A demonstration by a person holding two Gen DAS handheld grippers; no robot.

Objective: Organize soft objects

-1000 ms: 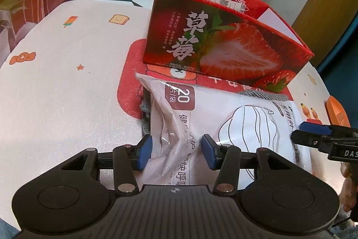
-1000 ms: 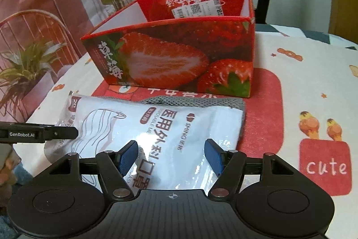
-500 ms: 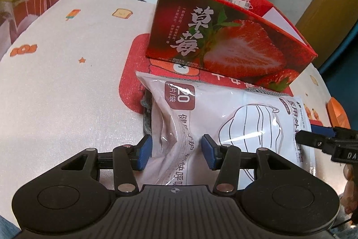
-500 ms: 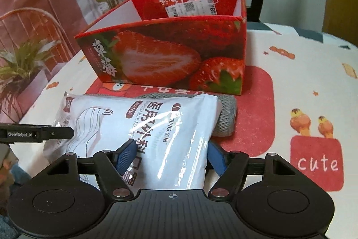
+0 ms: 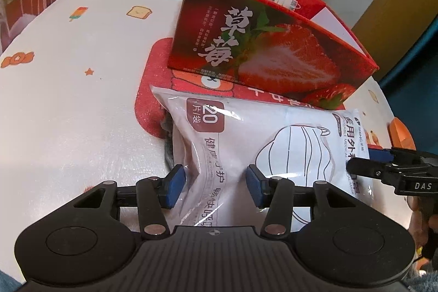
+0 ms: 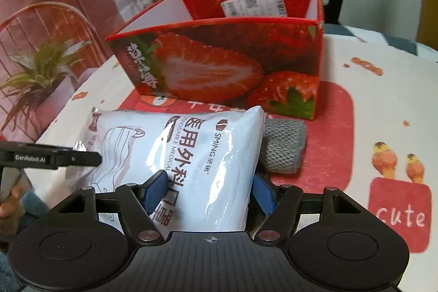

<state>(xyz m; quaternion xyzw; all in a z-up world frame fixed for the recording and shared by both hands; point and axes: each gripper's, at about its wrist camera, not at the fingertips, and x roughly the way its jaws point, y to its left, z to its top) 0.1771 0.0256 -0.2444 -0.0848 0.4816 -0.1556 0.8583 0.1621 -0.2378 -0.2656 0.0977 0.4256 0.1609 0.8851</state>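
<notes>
The left gripper (image 5: pixel 215 189) has its blue pads pinched into one end of the white pack of face masks (image 5: pixel 273 136), puckering the plastic, while the right gripper (image 6: pixel 209 192) is clamped across the pack's other end, both pads pressed against its sides. The pack lies on the patterned tablecloth (image 5: pixel 76 106) just in front of the open red strawberry box (image 6: pixel 219 67), partly covering a grey knitted cloth (image 6: pixel 284 147) that sticks out beside the right gripper.
</notes>
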